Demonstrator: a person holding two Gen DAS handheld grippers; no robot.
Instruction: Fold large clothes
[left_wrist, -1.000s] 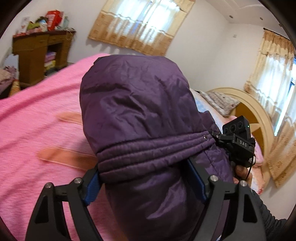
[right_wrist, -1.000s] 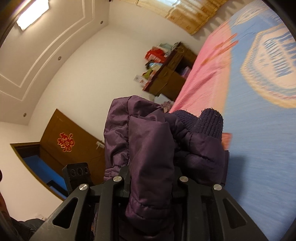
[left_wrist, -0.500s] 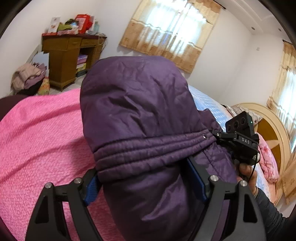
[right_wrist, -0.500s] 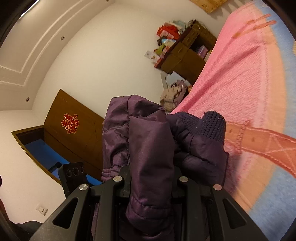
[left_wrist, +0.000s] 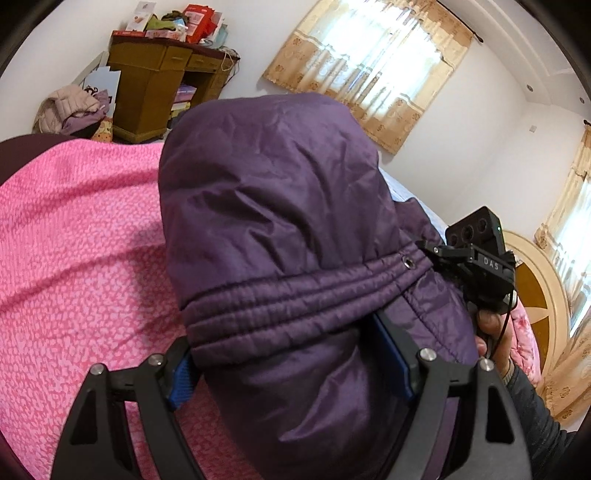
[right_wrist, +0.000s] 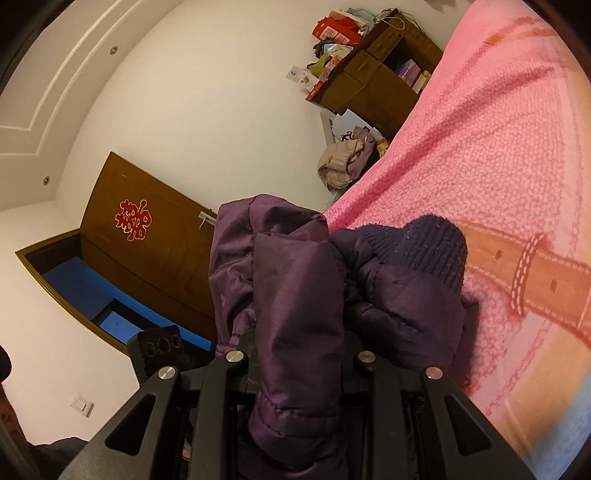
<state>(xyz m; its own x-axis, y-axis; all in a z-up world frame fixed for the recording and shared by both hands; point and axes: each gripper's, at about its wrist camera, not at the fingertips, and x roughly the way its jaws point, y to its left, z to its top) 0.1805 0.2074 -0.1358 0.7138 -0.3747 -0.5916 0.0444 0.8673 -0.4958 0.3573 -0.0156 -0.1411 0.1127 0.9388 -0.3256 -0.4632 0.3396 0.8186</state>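
Already the purple jacket (left_wrist: 280, 229) hangs over the pink bedspread (left_wrist: 74, 258), bunched between both tools: the left gripper (left_wrist: 291, 365) stands wide, clamped across its thick quilted bulk, while the right gripper (right_wrist: 299, 354) is nearly closed on a narrow fold beside the knitted cuff (right_wrist: 424, 251). Judged from this, the jacket's length runs from one gripper to the other, above the bedspread, and neither is nearer.

I've swung both grippers across the bed (left_wrist: 74, 258). From my left gripper (left_wrist: 291, 354) the wooden desk (left_wrist: 147, 99) now sits higher and closer, and the orange stripes are gone. From my right gripper (right_wrist: 299, 350), blue bedding has given way to pink blanket (right_wrist: 461, 166).
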